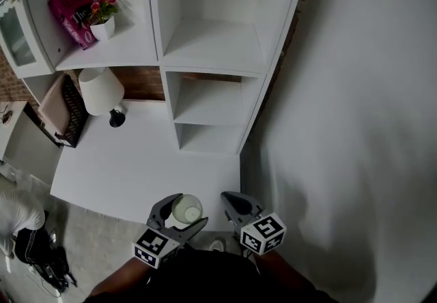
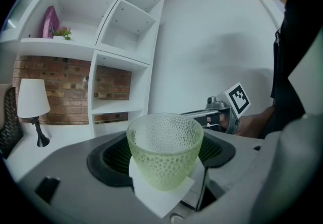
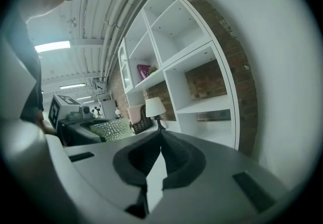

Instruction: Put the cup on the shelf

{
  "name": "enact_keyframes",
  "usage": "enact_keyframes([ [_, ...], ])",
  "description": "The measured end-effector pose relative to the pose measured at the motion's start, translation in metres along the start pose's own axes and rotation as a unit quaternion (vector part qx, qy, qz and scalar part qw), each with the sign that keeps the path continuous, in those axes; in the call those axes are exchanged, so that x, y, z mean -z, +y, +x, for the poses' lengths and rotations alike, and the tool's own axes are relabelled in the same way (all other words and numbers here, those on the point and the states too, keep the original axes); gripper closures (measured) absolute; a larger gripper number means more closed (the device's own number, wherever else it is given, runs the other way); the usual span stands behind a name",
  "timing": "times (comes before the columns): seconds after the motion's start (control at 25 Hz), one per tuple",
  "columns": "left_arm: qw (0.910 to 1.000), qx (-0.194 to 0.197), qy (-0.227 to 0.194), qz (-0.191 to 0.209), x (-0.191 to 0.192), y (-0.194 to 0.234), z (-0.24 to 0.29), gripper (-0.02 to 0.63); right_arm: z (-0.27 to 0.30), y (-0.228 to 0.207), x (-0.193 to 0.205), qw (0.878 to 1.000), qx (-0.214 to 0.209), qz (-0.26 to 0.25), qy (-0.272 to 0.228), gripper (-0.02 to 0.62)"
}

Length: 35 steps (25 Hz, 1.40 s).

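Left gripper (image 1: 190,209) jaws clamp the upright green cup (image 2: 165,150) over the table's (image 1: 136,158) near edge, right gripper (image 3: 161,140) jaws closed and empty; I'd keep it level, clear the shelf (image 1: 213,46) lip, seat it flat, then release.

Both grippers are low at the bottom centre of the head view, side by side and close in to the body. The left gripper (image 1: 187,210) has its jaws closed on the cup (image 2: 165,150), pinching it low on the wall, mouth facing up. Just to its right, the right gripper (image 1: 231,199) has its jaws pressed together with nothing between them. The left forearm (image 1: 115,282) and right forearm (image 1: 290,271) reach in from the bottom edge.
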State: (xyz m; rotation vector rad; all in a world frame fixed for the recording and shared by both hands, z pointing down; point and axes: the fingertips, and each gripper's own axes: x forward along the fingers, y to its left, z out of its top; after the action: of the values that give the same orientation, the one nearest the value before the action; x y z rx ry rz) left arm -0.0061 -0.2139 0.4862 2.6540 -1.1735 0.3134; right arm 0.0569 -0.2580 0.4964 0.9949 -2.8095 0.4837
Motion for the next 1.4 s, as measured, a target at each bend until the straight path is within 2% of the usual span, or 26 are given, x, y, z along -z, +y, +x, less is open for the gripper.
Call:
enact_keyframes([
  [0.2, 0.9994, 0.032, 0.003, 0.011, -0.013, 0.021, 0.002, 0.221, 0.014, -0.005, -0.006, 0.999, 0.035, 0.020, -0.001, 0.591],
  [0.44, 0.9992, 0.039, 0.000, 0.013, -0.016, 0.055, -0.003, 0.221, 0.028, 0.001, -0.019, 0.998, 0.061, 0.010, -0.015, 0.591],
  [0.76, 0.9979, 0.065, 0.003, 0.007, -0.009, 0.062, -0.007, 0.221, 0.036, 0.008, -0.019, 0.996, 0.085, 0.013, -0.016, 0.591],
  [1.16, 0.9978, 0.066, -0.005, 0.011, -0.016, 0.078, 0.001, 0.221, 0.039, 0.003, -0.018, 0.995, 0.099, 0.013, -0.015, 0.591],
  [1.4, 0.9980, 0.052, -0.018, 0.031, -0.036, 0.097, 0.016, 0.221, 0.037, 0.001, -0.019, 0.994, 0.103, 0.013, -0.019, 0.591],
])
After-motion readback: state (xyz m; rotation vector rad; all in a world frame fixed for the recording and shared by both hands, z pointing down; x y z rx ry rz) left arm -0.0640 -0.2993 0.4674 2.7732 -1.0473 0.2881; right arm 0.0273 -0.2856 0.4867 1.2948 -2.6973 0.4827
